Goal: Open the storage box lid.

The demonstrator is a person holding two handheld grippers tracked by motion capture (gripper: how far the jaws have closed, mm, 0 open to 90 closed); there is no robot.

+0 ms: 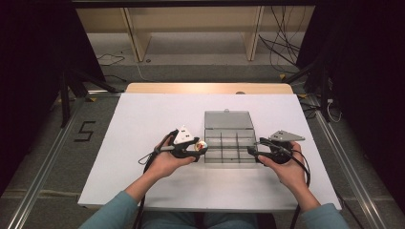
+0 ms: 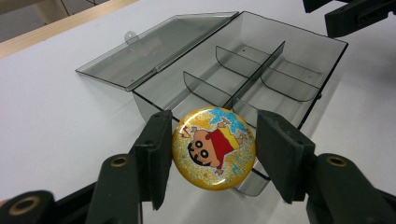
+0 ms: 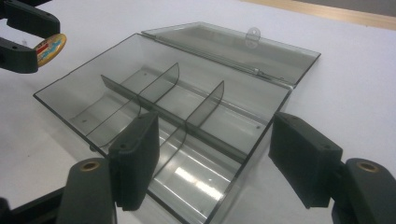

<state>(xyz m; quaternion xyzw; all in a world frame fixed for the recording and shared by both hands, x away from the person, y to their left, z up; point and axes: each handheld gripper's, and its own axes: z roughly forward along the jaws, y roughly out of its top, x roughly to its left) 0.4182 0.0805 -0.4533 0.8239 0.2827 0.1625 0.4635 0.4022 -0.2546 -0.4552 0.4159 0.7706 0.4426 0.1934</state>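
Observation:
A round yellow glitter badge (image 2: 214,147) with a cartoon figure sits between the pads of my left gripper (image 2: 215,122), which is shut on its edges. It hangs just off the left front corner of a clear grey compartment box (image 2: 289,60). In the high view the badge (image 1: 201,145) and left gripper (image 1: 199,148) are at the left side of the box (image 1: 239,153). My right gripper (image 3: 215,123) is open, its jaws straddling the box's (image 3: 116,70) right front corner without pressing it. The box's compartments are bare.
The box lid (image 1: 228,120) lies open and flat behind the box. White table surface (image 1: 143,114) spreads all around, with a wooden edge (image 1: 210,88) at the back. Cables trail from both grippers toward the person's forearms.

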